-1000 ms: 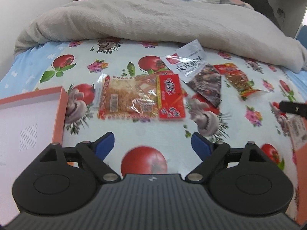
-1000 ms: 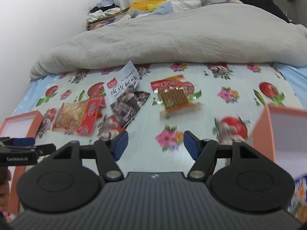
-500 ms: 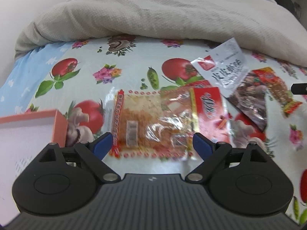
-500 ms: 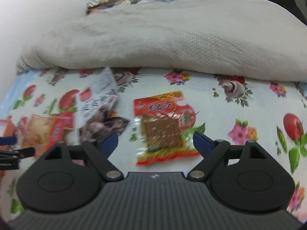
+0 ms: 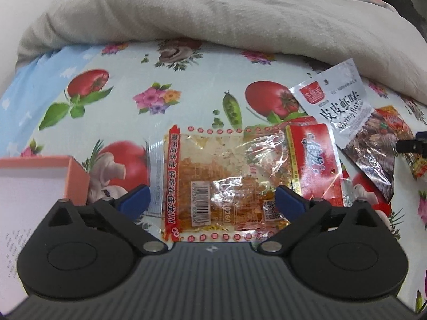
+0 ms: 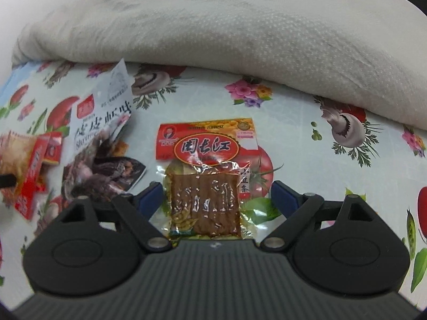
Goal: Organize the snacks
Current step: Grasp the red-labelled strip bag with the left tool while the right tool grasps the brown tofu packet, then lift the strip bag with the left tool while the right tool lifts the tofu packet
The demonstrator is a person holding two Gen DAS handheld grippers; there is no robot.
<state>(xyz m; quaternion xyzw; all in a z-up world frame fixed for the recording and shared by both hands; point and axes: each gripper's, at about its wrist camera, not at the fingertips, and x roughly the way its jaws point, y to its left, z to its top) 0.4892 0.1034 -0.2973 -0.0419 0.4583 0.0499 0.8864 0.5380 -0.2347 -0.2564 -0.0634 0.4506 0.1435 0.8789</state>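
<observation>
Snacks now sit between both jaw pairs: orange-red crisp packet (image 5: 226, 184) inside spread left gripper (image 5: 212, 201), bean-strip packet (image 6: 208, 184) inside spread right gripper (image 6: 216, 196). Both closed in since a second ago; probably not yet touching, grabs next.

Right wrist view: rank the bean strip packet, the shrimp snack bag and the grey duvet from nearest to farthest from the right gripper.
1. Bean strip packet, between the open right gripper.
2. Shrimp snack bag, off to the left.
3. Grey duvet, across the back.

Right tongs (image 6: 216, 200) spread wide, straddling tofu-strip packet (image 6: 206, 178), contact unclear
</observation>
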